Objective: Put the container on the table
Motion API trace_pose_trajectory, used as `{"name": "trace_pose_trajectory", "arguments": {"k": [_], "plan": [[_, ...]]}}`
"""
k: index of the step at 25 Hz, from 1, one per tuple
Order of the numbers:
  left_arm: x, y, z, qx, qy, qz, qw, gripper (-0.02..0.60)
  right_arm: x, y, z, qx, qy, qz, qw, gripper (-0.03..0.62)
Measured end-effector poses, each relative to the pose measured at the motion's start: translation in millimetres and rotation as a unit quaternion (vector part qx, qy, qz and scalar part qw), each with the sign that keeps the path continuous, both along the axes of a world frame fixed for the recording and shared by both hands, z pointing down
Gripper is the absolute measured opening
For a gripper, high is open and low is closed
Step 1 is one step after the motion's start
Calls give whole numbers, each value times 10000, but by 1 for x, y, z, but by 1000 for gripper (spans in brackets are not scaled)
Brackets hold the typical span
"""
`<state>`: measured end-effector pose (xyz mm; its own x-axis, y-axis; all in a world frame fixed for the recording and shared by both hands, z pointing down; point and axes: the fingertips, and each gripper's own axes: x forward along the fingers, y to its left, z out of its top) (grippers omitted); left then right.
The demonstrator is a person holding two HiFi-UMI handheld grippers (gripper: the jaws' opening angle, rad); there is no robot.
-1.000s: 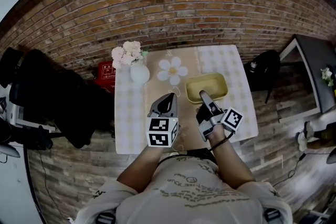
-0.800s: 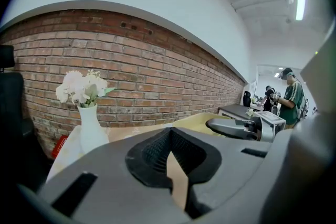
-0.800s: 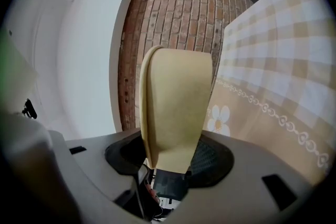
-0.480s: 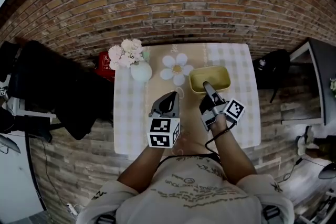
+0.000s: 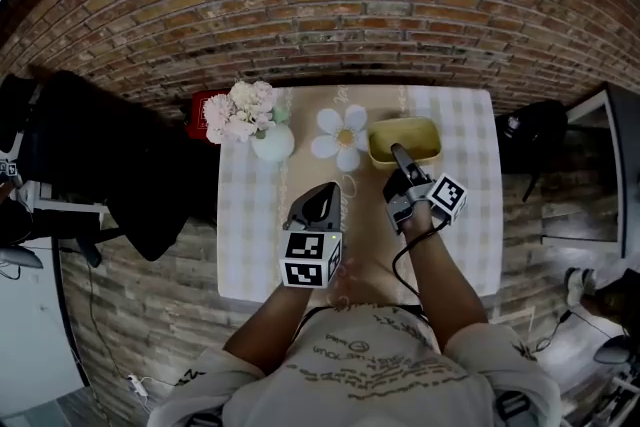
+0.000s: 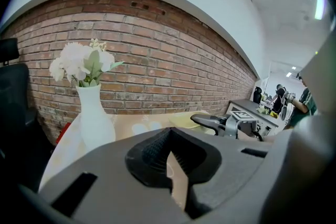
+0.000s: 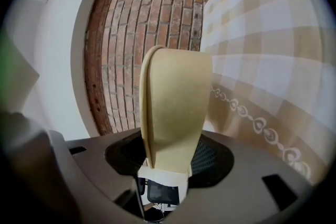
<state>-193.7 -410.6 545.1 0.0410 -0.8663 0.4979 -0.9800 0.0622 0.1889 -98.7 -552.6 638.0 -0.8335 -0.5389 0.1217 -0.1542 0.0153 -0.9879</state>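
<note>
Gripping yellow container (image 5: 420,135) by near wall: right gripper (image 5: 398,155), jaws clamping on it at worktop (image 5: 250,235) far side, just beside flower-shaped mat (image 5: 343,135). Left gripper (image 5: 322,200) hovering nearer person, jaws together, holding nothing. Vase (image 5: 270,143) standing further left.

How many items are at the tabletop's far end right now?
3: a white vase of flowers far left, a flower-shaped mat in the middle, the yellow container to the right, its near wall in the right tool. Nothing seems hidden.

Near tabletop (image 5: 250,227) free; vase (image 5: 272,144) blocks far-left corner; flower mat (image 5: 345,137) beside it.
</note>
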Motion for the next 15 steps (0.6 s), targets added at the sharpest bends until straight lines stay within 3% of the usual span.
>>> {"name": "trace_pose_trajectory", "arguments": {"k": [15], "plan": [[-13,-6,18,-145,21,-114,9998,5,-19,-29,41,-418,233,-17,9989,212]]}}
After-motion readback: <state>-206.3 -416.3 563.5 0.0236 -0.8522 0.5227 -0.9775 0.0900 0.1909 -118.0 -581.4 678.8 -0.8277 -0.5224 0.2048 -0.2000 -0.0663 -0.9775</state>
